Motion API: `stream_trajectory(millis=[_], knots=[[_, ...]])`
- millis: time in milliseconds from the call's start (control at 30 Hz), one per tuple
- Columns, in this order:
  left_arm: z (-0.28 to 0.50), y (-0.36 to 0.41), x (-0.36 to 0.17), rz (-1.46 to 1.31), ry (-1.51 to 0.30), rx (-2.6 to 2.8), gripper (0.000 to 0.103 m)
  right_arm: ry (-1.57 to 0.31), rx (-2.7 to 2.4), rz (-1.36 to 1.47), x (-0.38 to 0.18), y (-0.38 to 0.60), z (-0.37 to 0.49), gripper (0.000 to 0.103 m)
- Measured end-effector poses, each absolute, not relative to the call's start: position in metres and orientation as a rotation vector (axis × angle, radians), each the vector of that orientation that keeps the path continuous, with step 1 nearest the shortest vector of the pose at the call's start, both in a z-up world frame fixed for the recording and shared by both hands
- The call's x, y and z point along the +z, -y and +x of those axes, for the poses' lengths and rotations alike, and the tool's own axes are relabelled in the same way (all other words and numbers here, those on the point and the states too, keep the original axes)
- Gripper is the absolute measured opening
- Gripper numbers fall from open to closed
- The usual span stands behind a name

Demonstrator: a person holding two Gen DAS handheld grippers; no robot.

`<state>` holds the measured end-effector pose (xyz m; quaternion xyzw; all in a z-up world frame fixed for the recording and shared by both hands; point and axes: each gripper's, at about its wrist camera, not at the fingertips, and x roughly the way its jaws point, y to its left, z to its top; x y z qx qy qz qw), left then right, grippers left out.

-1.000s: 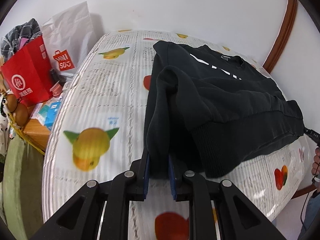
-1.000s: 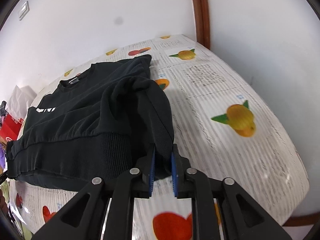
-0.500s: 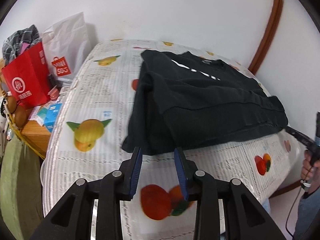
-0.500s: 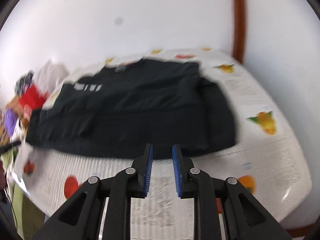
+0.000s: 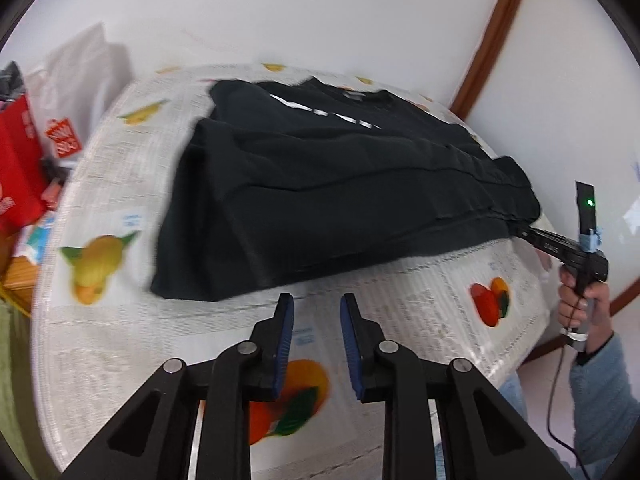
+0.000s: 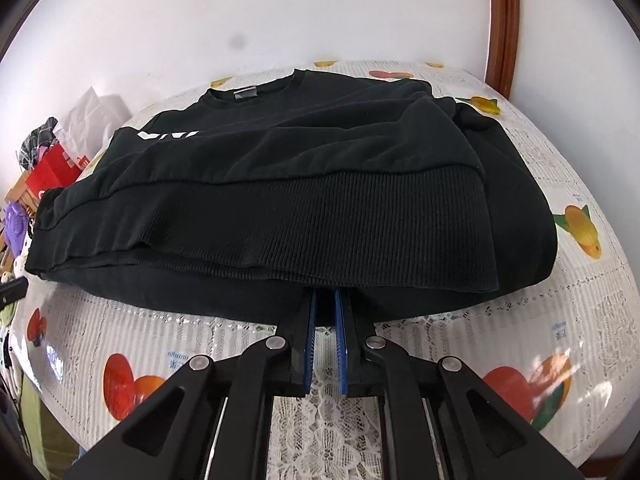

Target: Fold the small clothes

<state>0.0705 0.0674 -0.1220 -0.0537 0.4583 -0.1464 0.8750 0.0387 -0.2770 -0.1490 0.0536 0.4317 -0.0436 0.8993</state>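
Observation:
A black sweatshirt with white lettering lies folded on a table covered in a fruit-print cloth. In the left wrist view my left gripper hovers over bare cloth just short of the sweatshirt's near edge. Its jaws are closing and nothing is between them. My right gripper is pushed in at the sweatshirt, below its ribbed hem. Its pads stand nearly together on the dark fabric, and the hem hides its tips. The left wrist view also shows the right gripper meeting the sweatshirt's right end, with a hand on its grip.
A red bag and a white bag stand off the table's left side, with more clutter there. A white wall and brown door trim close off the back. The table's edge curves round in front.
Both grippers let go of the sleeves they held a second ago. The left one drew back off the sweatshirt. The right one swung round to the ribbed hem and closed there.

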Motion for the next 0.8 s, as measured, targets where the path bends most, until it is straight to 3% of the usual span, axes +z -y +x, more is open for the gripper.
stream_trajectory(millis=[500,800], knots=[[0.115,-0.019,-0.141,-0.112,-1.03,-0.354,0.021,-0.928,-0.108,0.124,-0.149,0.278,0.045,0.009],[0.117,-0.027,-0.107,-0.095,-0.941,-0.333,0.021,-0.95,-0.114,0.124,-0.148,0.277,0.049,0.009]])
